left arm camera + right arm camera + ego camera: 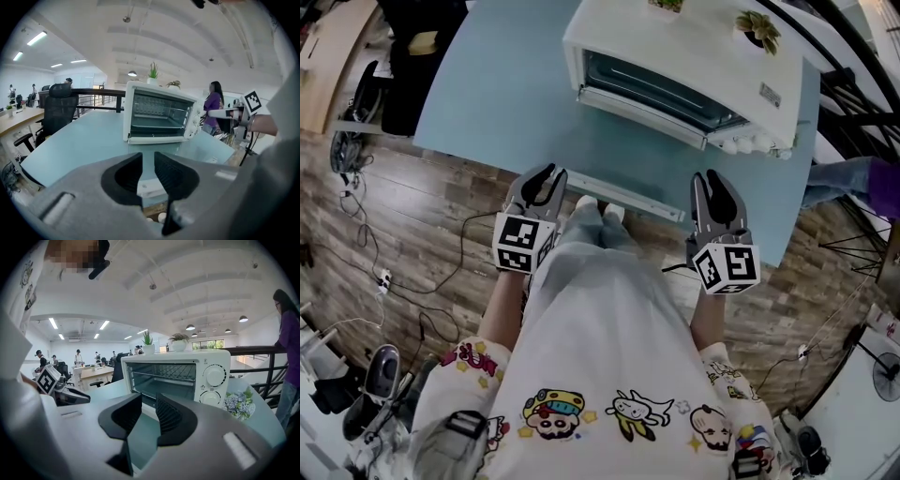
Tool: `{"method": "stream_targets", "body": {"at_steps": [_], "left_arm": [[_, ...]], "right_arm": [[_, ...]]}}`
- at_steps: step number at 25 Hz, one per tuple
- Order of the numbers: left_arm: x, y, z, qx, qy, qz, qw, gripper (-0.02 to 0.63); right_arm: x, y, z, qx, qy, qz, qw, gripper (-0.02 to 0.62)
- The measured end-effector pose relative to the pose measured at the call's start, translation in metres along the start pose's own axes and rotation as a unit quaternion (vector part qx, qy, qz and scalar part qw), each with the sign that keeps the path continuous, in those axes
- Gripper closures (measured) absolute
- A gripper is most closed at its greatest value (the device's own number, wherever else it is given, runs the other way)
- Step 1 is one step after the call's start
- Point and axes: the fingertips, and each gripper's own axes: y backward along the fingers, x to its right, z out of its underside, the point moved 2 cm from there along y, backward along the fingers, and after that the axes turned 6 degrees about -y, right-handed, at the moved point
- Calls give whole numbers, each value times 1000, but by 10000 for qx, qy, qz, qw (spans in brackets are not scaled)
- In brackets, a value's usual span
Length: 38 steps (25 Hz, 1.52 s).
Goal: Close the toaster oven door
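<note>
Lying open between the fingers (pixel 546 184): oven door (pixel 623 195)

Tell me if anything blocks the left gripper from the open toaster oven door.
Nothing visible does. The left gripper, jaws apart and empty, hovers right beside the near edge of the lowered door, with no object between them.

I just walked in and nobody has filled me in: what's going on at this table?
A person stands at the blue table with tongs in each hand. The toaster oven faces them, and its door is folded down flat, open. The left tongs and right tongs are at the door's near edge, one at each end. Both are open with nothing between them. The door has not been lifted yet.
</note>
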Motion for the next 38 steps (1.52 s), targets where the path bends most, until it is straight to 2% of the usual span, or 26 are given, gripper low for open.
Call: {"method": "stream_targets", "body": {"at_steps": [7,17,23,34,38], "left_arm": [[-1,-1,41,-409,251,-108,9988,534],[5,-9,80,-766,470,-110,9959,532],[10,-25,93,-788,828,-40,9934,514],[3,-38,102,-662,1062,-74,9921,495],[2,-45,101,-655,1025,-13,9926,491]], "right_arm": [[-3,-2,3,-36,8,-52,10000,500],[-6,-1,9,-150,51,-51,9999,499],[-8,1,15,-251,64,-71,9996,499],[-8,3,19,-323,26,5,9995,499],[-6,5,20,-358,25,61,9993,499]]}}
